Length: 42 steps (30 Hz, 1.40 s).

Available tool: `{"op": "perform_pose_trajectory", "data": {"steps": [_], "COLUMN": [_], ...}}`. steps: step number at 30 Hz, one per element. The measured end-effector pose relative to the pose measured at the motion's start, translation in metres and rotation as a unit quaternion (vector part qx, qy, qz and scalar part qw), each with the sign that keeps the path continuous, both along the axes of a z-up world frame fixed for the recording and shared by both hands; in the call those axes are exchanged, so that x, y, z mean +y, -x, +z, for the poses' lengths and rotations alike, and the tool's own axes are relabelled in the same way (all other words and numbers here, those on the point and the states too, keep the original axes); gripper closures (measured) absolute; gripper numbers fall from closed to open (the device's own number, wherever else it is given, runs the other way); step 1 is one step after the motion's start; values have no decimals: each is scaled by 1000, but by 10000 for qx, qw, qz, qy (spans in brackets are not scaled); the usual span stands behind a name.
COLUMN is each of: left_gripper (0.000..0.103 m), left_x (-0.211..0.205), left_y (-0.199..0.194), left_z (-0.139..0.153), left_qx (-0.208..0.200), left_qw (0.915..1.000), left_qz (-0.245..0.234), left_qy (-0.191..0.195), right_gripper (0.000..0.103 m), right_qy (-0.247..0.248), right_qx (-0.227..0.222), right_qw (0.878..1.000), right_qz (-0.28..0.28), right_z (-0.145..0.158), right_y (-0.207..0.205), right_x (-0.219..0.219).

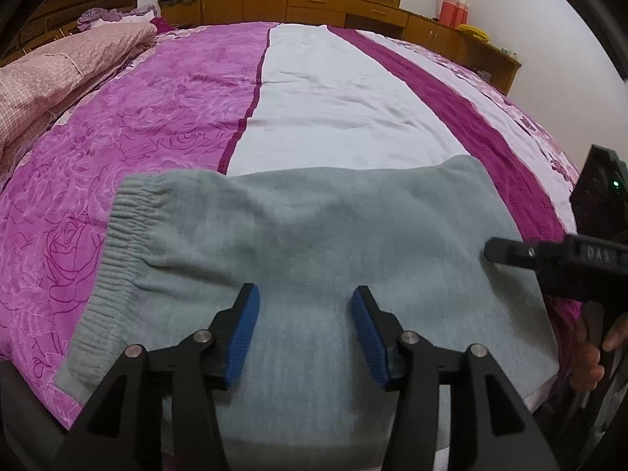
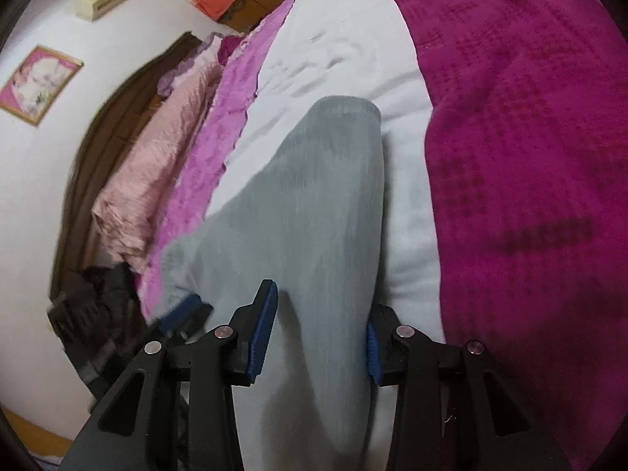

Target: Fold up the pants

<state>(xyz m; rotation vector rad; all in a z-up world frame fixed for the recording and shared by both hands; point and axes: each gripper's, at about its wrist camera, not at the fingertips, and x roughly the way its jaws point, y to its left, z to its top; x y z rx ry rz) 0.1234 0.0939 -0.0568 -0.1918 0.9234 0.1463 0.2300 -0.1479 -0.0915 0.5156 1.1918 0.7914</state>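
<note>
Nearest the left wrist camera, the left gripper is held with its jaws apart above the grey pants; nothing is clamped between its blue pads. One pair of pants is counted, laid folded and flat on the bed near its front edge, waistband to the left. The right gripper is likewise seen parted, straddling the fabric without pressing it, as far as the blurred view allows. Judged from this, a fold has been released. Farther off, one pink quilt and one wooden cabinet are noted.
</note>
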Motion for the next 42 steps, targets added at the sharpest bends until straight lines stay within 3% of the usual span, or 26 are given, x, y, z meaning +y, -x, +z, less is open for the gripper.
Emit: {"op": "perform_pose_trajectory", "data": {"steps": [1,2,5,13,18,21,29,32,36,42], "left_gripper": [51,51,50,50,48,48,47,47,47,48], "left_x": [0,0,0,-4,-15,-30,-81,-95,-110,-145], "left_y": [0,0,0,-7,-22,-37,-48,-53,-62,-86], "left_z": [0,0,1,12,24,28,34,34,35,43], "left_qx": [1,1,7,44,-31,-60,-40,-40,6,-84], "left_qw": [10000,10000,10000,10000,10000,10000,9986,9983,9990,9989], "left_qz": [6,8,11,53,18,-55,-416,-405,-338,-467], "left_qy": [10,20,36,3,-10,-32,-320,-418,-282,-56], "right_gripper": [73,85,97,100,100,100,100,99,98,98], "right_qy": [-58,-29,-111,26,542,882,1333,1226,906,1004], "right_qx": [51,75,220,-99,-457,-485,-206,-111,-24,-438], "right_qw": [10000,10000,9997,9997,9972,9946,9909,9924,9958,9939], "right_qz": [-2,10,93,239,216,240,-22,9,146,105], "right_z": [-1,-2,-5,36,80,87,64,44,19,20], "right_y": [-1,-2,-3,-3,-22,-37,-78,-93,-104,-92], "right_x": [0,-1,-3,-2,-25,-47,-141,-167,-181,-177]}}
